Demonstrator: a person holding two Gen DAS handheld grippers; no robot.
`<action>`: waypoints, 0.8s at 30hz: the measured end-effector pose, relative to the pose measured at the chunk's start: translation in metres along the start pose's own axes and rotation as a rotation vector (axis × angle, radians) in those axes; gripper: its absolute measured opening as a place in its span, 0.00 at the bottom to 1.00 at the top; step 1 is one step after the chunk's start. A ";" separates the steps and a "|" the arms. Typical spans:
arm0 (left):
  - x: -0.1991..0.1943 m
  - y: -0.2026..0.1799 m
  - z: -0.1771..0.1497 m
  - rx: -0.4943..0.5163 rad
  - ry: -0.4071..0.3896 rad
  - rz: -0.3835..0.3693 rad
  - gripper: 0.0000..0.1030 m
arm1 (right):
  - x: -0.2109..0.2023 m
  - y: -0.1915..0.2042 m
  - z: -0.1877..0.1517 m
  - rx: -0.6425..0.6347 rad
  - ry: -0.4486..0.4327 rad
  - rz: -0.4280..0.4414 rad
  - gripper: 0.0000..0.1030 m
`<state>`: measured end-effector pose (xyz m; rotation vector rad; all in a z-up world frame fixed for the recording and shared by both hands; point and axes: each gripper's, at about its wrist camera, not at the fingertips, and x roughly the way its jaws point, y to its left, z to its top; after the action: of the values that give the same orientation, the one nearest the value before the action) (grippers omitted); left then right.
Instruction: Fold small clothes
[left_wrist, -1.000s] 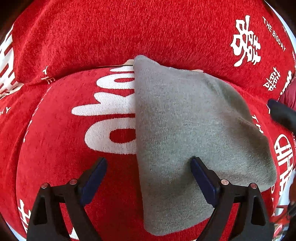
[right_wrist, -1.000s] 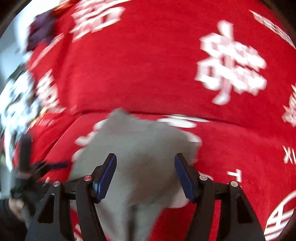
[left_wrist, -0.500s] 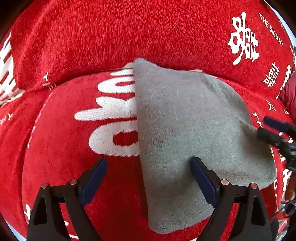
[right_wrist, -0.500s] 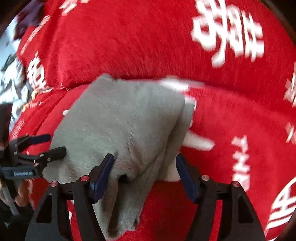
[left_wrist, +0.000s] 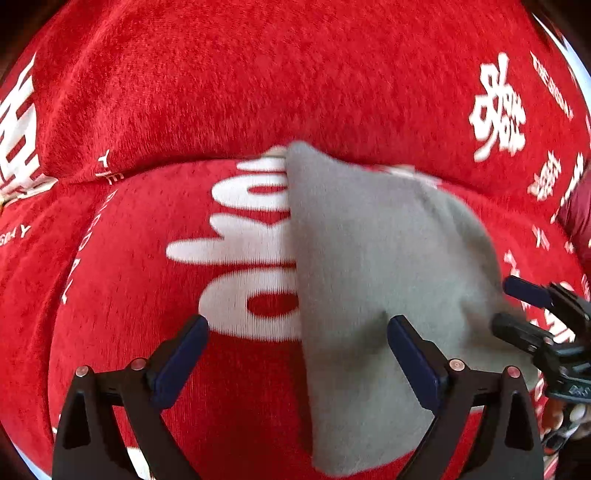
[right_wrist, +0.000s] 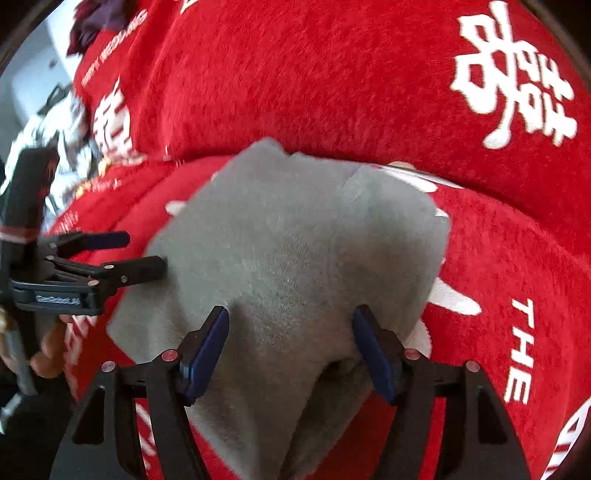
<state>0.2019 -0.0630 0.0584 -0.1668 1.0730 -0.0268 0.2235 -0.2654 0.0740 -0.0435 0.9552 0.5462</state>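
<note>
A grey garment (left_wrist: 384, 280) is lying on a red blanket (left_wrist: 229, 81) w/ white lettering, its far tip reaching the fold where the blanket is rising. The left gripper (left_wrist: 297, 341) is hovering w/ jaws spread, straddling the garment's left edge, gripping nothing. The right gripper (right_wrist: 290, 341) is hanging over the garment's near part, jaws apart, cloth bunching between them, not pinched.

Right claw (right_wrist: 290, 347) open over grey garment (right_wrist: 295, 251) on red blanket (right_wrist: 295, 74); left claw (right_wrist: 138, 254) at its edge.
</note>
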 end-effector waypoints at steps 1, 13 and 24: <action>0.004 0.000 0.007 -0.018 0.007 0.007 0.95 | -0.006 0.000 0.006 -0.007 -0.029 -0.002 0.71; 0.071 -0.003 0.047 -0.106 0.134 0.047 1.00 | 0.067 -0.018 0.043 0.002 0.063 -0.071 0.73; 0.068 -0.015 0.067 -0.052 0.099 0.094 1.00 | 0.045 -0.002 0.058 -0.029 0.040 -0.122 0.75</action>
<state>0.2941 -0.0763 0.0329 -0.1631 1.1801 0.0777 0.2892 -0.2328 0.0728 -0.1383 0.9766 0.4480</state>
